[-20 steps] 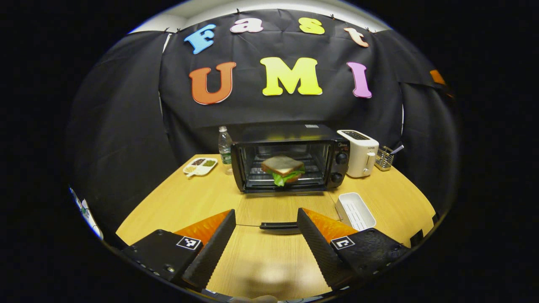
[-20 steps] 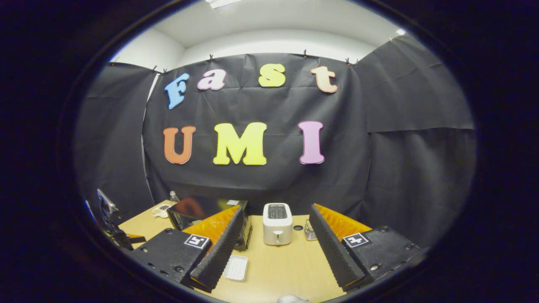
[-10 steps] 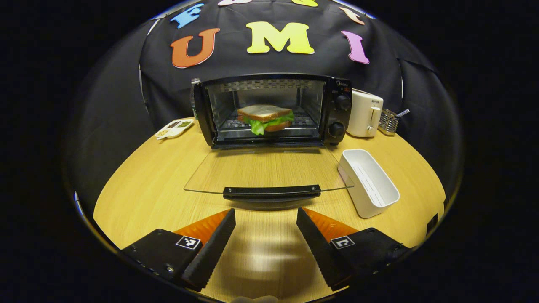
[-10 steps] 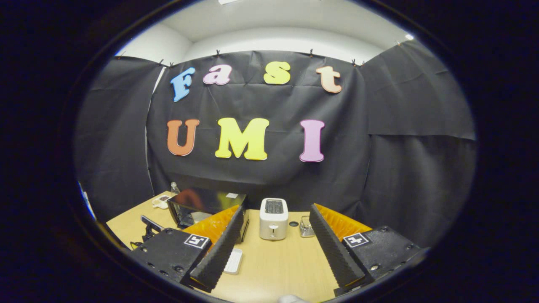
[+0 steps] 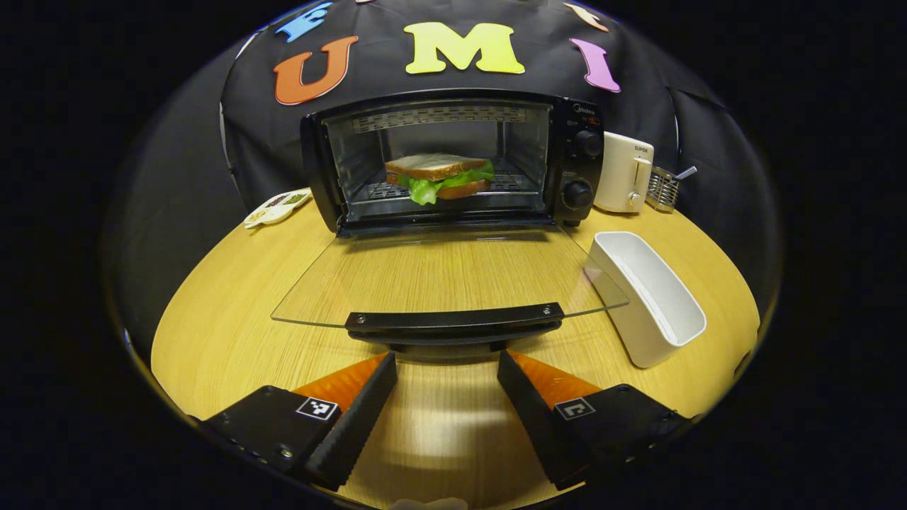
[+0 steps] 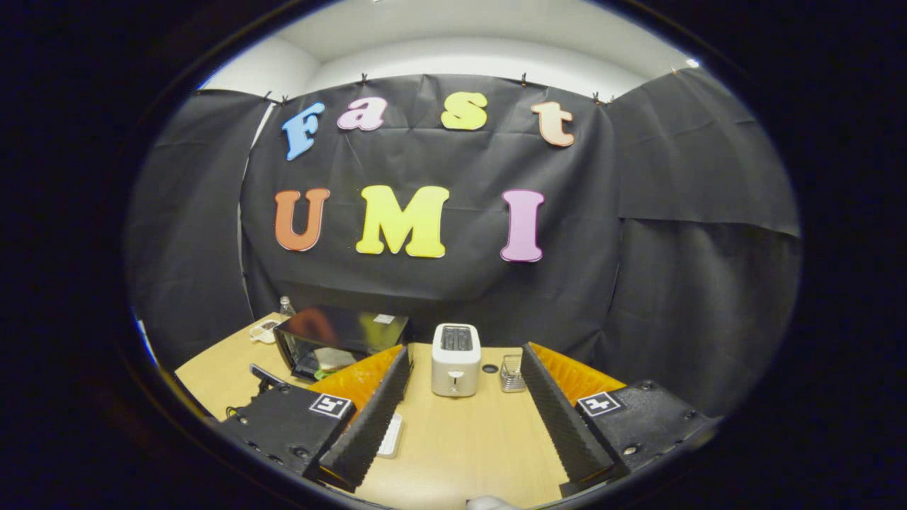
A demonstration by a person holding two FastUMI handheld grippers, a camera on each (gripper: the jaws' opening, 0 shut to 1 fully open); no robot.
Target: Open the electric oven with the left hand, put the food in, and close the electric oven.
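The black electric oven [image 5: 453,159] stands open at the back of the table, its glass door [image 5: 446,276] lying flat toward me. A sandwich [image 5: 438,177] with lettuce rests on the rack inside. My left gripper [image 5: 446,397] is open, just short of the door's black handle [image 5: 453,322] and a little below it in the left gripper view, touching nothing. My right gripper [image 6: 460,418] is open and empty, held above the table to the right of the oven [image 6: 340,340].
A white rectangular tray [image 5: 648,297] lies right of the door. A white toaster [image 5: 623,173] and a wire utensil rack [image 5: 662,188] stand right of the oven. A divided snack plate [image 5: 276,207] sits to the oven's left. The wooden table [image 5: 227,319] has bare room on the left.
My left gripper has risen and come closer to the oven, so the open door shows from above and its handle is nearer my fingers. The right gripper has barely shifted.
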